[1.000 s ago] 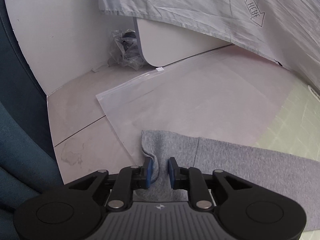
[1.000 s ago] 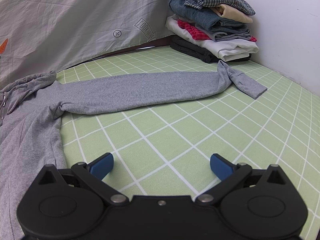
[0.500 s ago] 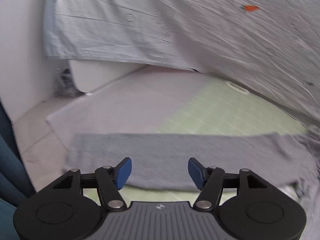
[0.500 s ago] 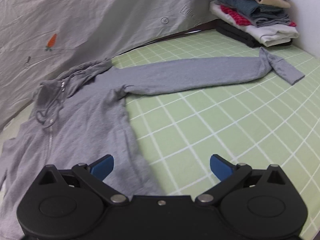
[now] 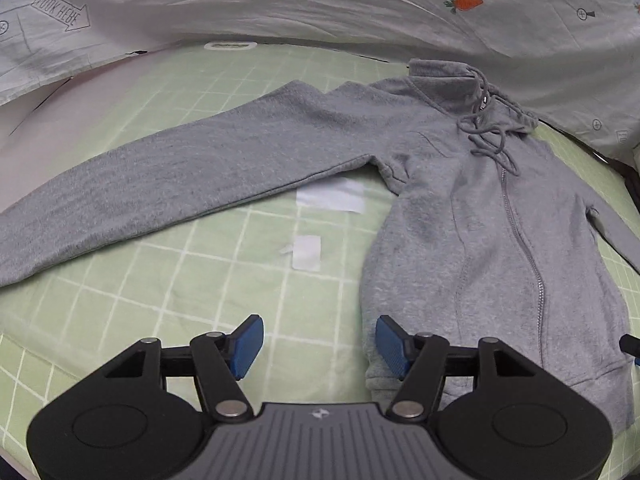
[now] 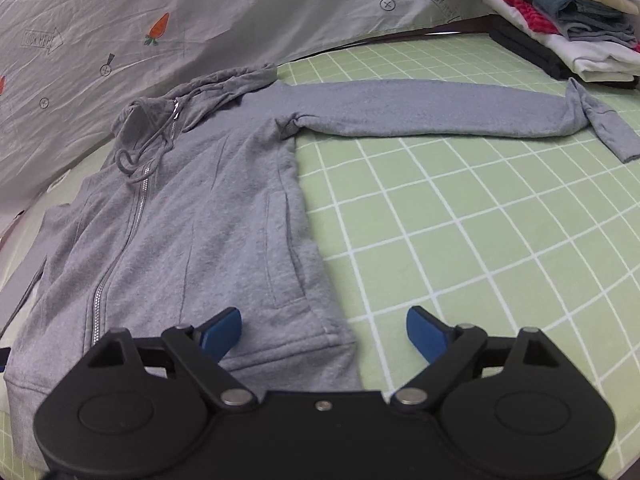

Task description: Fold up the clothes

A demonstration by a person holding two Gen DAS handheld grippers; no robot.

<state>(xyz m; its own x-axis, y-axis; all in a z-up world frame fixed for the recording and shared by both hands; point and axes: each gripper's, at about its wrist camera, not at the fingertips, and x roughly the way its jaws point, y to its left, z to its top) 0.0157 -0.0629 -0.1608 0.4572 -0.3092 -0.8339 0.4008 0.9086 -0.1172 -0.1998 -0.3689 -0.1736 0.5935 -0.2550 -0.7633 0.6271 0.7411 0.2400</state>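
A grey zip-up hoodie (image 5: 480, 216) lies flat and face up on the green checked mat (image 5: 160, 288), both sleeves spread out to the sides. It also shows in the right wrist view (image 6: 192, 216). My left gripper (image 5: 320, 344) is open and empty just above the hem's left corner. My right gripper (image 6: 324, 332) is open and empty above the hem's right corner. The right sleeve cuff (image 6: 608, 128) is twisted over near the clothes pile.
A stack of folded clothes (image 6: 568, 20) stands at the mat's far right. A grey printed sheet (image 5: 320, 4) hangs along the back. Two white patches (image 5: 332, 200) lie on the mat (image 6: 480, 240) under the left sleeve.
My left gripper has let go of the left sleeve cuff, opened, and swung right to the hem. My right gripper has swung left from the right sleeve to the hem's other corner.
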